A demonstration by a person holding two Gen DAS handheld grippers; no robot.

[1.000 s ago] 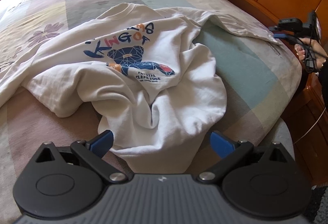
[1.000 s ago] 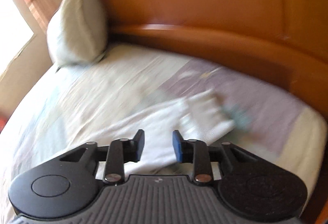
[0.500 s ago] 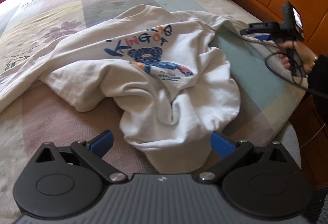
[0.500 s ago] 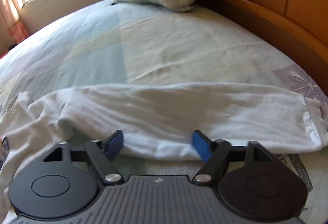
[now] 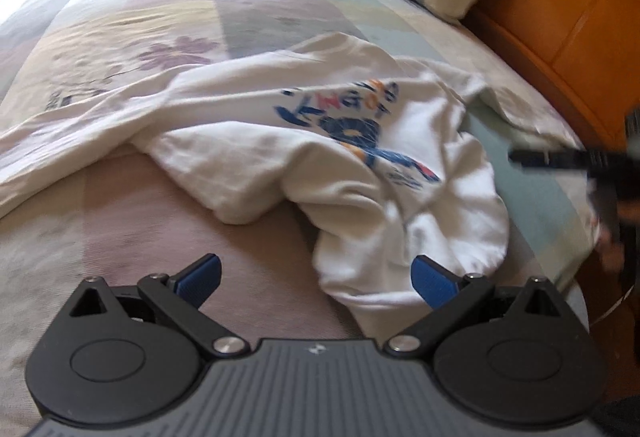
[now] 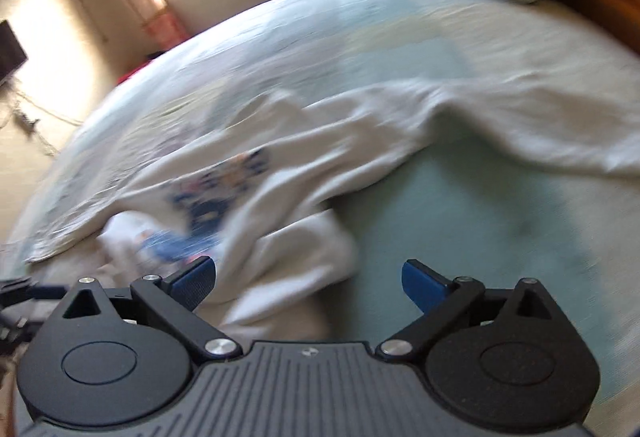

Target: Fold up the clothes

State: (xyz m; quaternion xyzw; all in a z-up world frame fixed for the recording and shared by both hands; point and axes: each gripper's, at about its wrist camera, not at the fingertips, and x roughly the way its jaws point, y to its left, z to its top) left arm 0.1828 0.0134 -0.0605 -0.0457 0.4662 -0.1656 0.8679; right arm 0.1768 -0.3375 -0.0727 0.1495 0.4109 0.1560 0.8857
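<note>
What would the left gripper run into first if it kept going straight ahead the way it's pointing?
Probably the crumpled bottom edge of the white sweatshirt, bunched just ahead of the open left gripper on the bedspread; blur makes depth uncertain.

Motion blur smears the white sweatshirt [image 6: 280, 173] and its printed lettering in the right wrist view; in the left wrist view the lettering is unreadable, and the right gripper [image 5: 560, 159] is a dark streak cut by the frame edge
</note>
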